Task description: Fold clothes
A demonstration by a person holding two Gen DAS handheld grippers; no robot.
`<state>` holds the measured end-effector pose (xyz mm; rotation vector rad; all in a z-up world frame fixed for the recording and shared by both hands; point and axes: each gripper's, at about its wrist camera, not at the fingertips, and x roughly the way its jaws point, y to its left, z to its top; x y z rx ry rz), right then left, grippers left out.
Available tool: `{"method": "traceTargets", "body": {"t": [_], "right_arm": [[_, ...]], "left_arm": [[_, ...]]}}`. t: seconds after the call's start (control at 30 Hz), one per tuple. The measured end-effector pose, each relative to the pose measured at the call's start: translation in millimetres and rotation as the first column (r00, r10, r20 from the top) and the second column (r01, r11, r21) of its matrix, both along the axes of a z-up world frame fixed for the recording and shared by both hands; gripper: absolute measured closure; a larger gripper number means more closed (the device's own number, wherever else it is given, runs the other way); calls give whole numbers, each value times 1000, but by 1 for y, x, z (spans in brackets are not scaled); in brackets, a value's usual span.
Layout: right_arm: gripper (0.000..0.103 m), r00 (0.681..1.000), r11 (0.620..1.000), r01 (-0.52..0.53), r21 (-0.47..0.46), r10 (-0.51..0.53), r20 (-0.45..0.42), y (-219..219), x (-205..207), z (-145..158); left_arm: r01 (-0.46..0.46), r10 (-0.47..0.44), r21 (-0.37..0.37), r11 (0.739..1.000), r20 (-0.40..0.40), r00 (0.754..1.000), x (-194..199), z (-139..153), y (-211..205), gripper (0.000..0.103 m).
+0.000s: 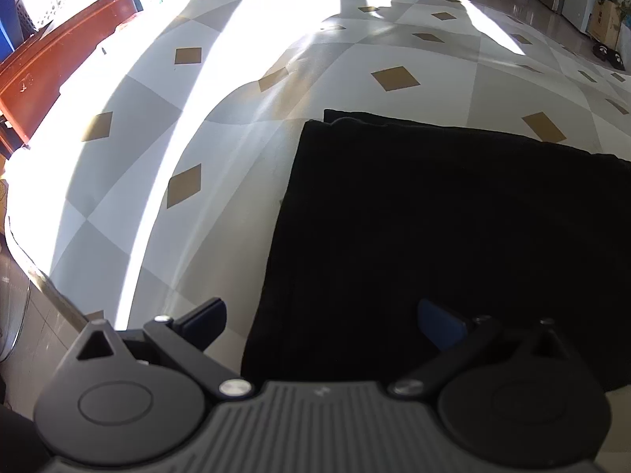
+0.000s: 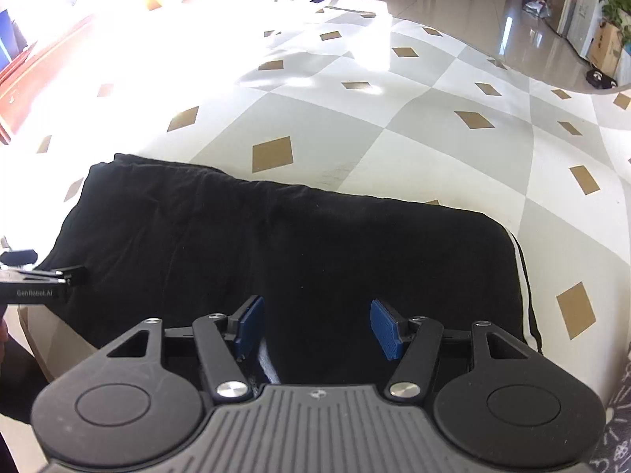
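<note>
Sunlit bed sheet (image 2: 327,126), grey and white checks with tan diamonds. Folded black fabric garment (image 2: 276,252) lies flat on it, a white stripe at its right edge. Left gripper (image 1: 321,325) spread wide, empty, over the garment's left edge. Right gripper (image 2: 313,325) half-spread above the cloth, gripping nothing.

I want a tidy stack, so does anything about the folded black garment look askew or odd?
Mostly neat. The black garment lies flat on the diamond-patterned cloth, but at its far left corner a lower layer peeks out past the top layer, so the edges are not quite flush. Both the left gripper and right gripper are open above it.
</note>
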<state>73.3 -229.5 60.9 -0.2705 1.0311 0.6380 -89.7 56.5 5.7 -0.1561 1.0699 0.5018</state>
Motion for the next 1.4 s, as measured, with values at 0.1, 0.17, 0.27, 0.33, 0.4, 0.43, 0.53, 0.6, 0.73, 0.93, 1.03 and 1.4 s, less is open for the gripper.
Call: {"method": "traceTargets", "body": {"t": [0.1,0.17,0.27,0.33,0.4,0.43,0.53,0.6,0.73,0.93,1.03,1.4], "right_arm": [[45,998,999,50,10,-50,-26,6,11,-7],[45,996,996,84,11,-84,-36,9,18,-10],[45,987,988,152,0,-152,-51,11,30,-19],[45,980,982,191,-10,-191,-60,10,36,-26],[46,973,975,220,-7,-220,-61,8,39,-30],[46,970,972,234,-7,-234,-60,8,40,-30],[46,962,964,267,-12,-268,-50,9,44,-30],[46,959,960,281,-21,-281,-36,12,45,-30],[46,956,954,295,-48,-295,3,18,49,-32],[45,953,951,300,-69,-297,58,25,55,-35],[44,953,951,299,-72,-294,79,28,59,-36],[44,960,964,252,-82,-239,144,28,51,-33]], "left_arm": [[4,-4,-8,1000,5,1000,-1,-1,2,0],[2,-2,-14,1000,11,1000,-1,-2,4,0],[-13,14,-36,999,22,1000,-1,-4,9,0],[-28,30,-57,998,28,999,0,-5,14,0],[-42,44,-76,996,32,999,3,-7,19,0],[-46,49,-81,996,34,998,5,-8,21,0],[-46,49,-70,996,37,998,14,-9,25,0],[-42,44,-58,997,38,998,21,-9,26,0],[-27,29,-33,999,43,999,33,-9,27,0],[-10,10,-1,1000,52,999,54,-9,26,0],[-16,17,-9,1000,53,998,61,-9,29,0],[-10,10,8,1000,31,999,67,-6,26,0]]}}
